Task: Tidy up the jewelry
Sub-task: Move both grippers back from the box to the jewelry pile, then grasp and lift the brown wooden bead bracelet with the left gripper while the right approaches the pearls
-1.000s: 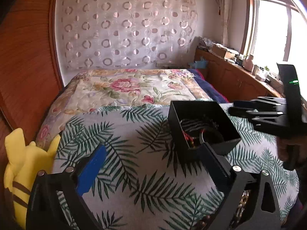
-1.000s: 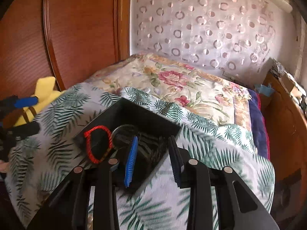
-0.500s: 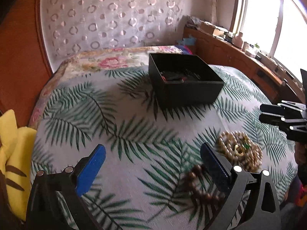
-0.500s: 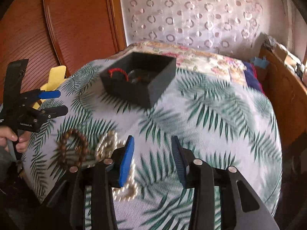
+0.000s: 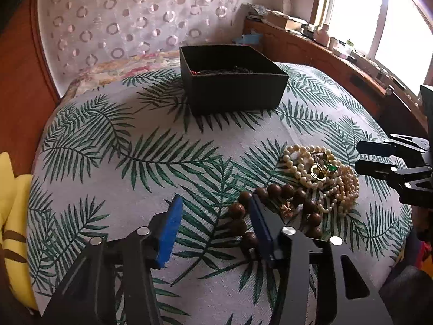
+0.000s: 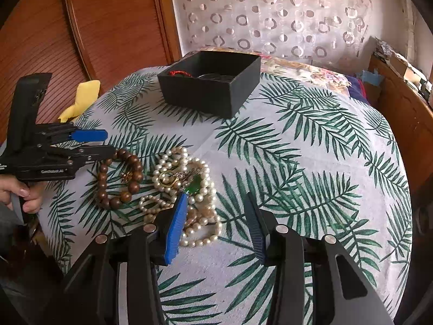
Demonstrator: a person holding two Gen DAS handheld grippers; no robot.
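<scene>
Jewelry lies in a loose heap on the palm-print bedspread (image 6: pixel 297 146), well on the near side of the black box (image 6: pixel 211 81), which is the landmark here. Nearest the box in that heap sits the pearl strand (image 6: pixel 186 187), coiled over itself with a gold ring piece and a green stone (image 6: pixel 195 187) resting on top; beside the pearls, farther from the box's right corner, is the wooden bead bracelet (image 6: pixel 119 178). The box already holds a red cord (image 6: pixel 180 73) and some darker pieces that are hard to make out.

Left tongs (image 5: pixel 213 227) hover open at a middling width, their right pad just over the wooden beads. Right tongs (image 6: pixel 213 222) are also spread, empty, with the blue pad touching or just above the pearl pile's near edge.

Judging by looks, the pearls will be light, limp and slippery: a pinch on one round bead is likely to slide off, and lifting one loop may drag the tangled ring and stone along. Better to nip across two bunched strands. The wooden bracelet seems stiffer on its elastic, with large beads; gripping across the cord between two beads should hold it.
</scene>
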